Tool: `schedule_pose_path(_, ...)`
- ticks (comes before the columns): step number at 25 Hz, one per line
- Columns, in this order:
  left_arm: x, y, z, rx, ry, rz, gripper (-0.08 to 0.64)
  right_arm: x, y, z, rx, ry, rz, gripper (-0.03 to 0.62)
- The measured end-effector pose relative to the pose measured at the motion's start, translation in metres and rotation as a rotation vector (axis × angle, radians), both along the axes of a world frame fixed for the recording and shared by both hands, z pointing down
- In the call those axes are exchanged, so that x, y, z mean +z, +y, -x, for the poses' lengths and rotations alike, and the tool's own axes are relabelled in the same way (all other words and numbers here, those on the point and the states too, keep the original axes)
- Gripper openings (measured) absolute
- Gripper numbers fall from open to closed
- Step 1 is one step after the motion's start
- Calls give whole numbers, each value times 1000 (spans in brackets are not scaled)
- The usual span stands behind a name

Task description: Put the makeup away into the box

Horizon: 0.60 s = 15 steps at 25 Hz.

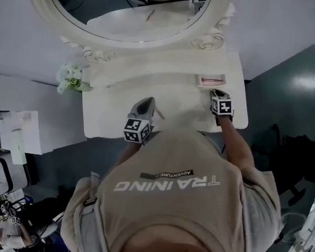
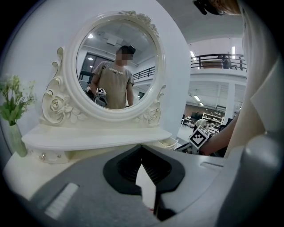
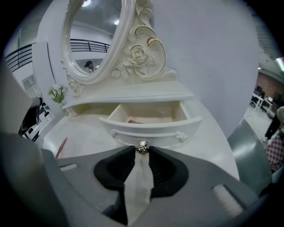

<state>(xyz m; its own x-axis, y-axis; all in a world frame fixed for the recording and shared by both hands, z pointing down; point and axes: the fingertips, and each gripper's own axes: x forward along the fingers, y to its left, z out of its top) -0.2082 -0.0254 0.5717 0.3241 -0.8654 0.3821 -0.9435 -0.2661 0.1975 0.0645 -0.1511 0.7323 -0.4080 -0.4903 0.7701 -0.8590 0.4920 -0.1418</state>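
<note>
Stage: early, by my reading; the drawer (image 3: 148, 128) under the mirror's shelf stood pulled out, ready to take things.
Right gripper (image 3: 142, 156): jaws closed narrowly on the drawer's small metal knob (image 3: 142, 147).
Left gripper (image 2: 142, 153): held over the near part of the tabletop (image 3: 88, 137), jaws drawn together, nothing made out between them.
Makeup: a slim pink stick (image 3: 61, 147) lay loose on the tabletop, well to the left of the drawer and near the left gripper.
Already inside: a reddish item (image 3: 134, 120) lay on the drawer's floor; what it was could not be told.
Left to do: as I judged it, lifting the stick, laying it in the drawer, and probably pushing the drawer shut.
Surface: a glossy white dressing table, mostly bare, with an oval mirror (image 2: 116, 66) in a carved rose frame and white flowers (image 2: 13, 95) in a vase at the left end.
Room: a large hall with a grey floor and a plain white wall behind the table. A railed gallery and shelving showed far off, and another person stood by equipment to one side.
</note>
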Motion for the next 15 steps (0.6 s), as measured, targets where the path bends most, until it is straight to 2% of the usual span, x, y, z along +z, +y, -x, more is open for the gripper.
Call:
schedule_pose_path(6, 1, 11, -1, -24, -6, 4, 0, -1, 0, 0, -7, -5, -5, 104)
schedule_pose_path(15, 7, 22, -9, -76, -4, 26, 0, 0, 1, 1, 54, -27, -3, 104)
